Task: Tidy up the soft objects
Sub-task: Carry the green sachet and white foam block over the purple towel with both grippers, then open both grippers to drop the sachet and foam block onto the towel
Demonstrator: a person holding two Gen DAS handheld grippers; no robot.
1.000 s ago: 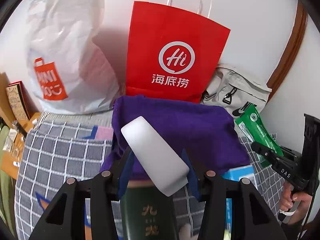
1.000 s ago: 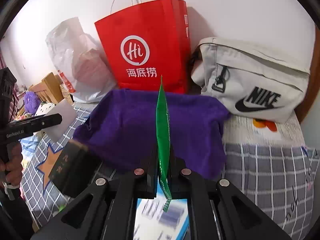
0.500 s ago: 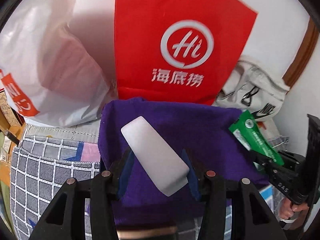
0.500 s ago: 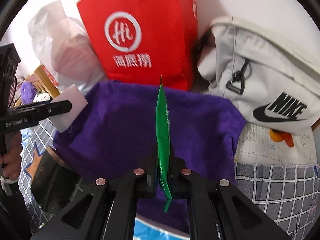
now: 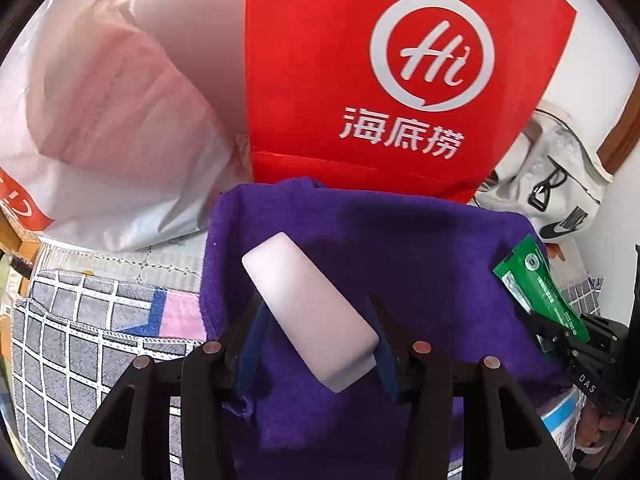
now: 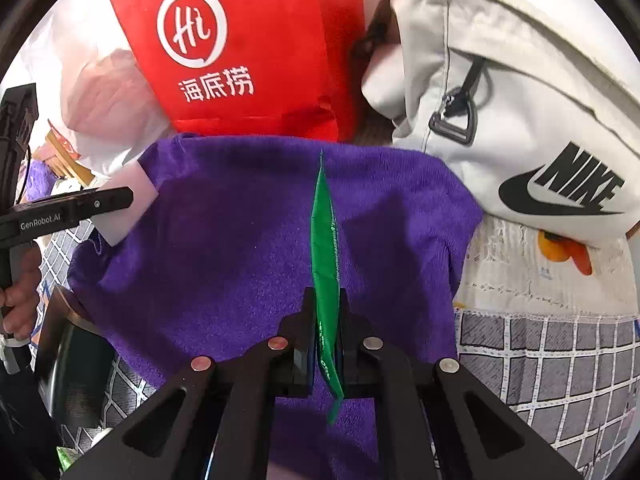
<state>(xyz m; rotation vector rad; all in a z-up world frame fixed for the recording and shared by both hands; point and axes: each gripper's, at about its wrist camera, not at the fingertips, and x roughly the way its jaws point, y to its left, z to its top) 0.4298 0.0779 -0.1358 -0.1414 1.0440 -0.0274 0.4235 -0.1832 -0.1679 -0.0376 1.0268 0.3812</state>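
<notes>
My left gripper (image 5: 316,320) is shut on a white soft block (image 5: 308,312), held tilted above a purple towel (image 5: 400,264). My right gripper (image 6: 324,320) is shut on a thin green packet (image 6: 325,240), edge-on, over the same purple towel (image 6: 240,240). In the left wrist view the green packet (image 5: 536,284) and right gripper (image 5: 560,336) are at the towel's right edge. In the right wrist view the left gripper (image 6: 100,204) holds the white block (image 6: 128,204) at the towel's left edge.
A red paper bag (image 5: 392,80) stands behind the towel against the wall, a white plastic bag (image 5: 100,128) to its left, a white Nike bag (image 6: 520,120) to its right. A grey checked blanket (image 6: 560,368) covers the bed. A dark box (image 6: 72,364) lies at the left.
Both grippers have moved forward over the purple towel toward the red bag, each still holding its item. The dark box and blue pack have slipped out of the left view.
</notes>
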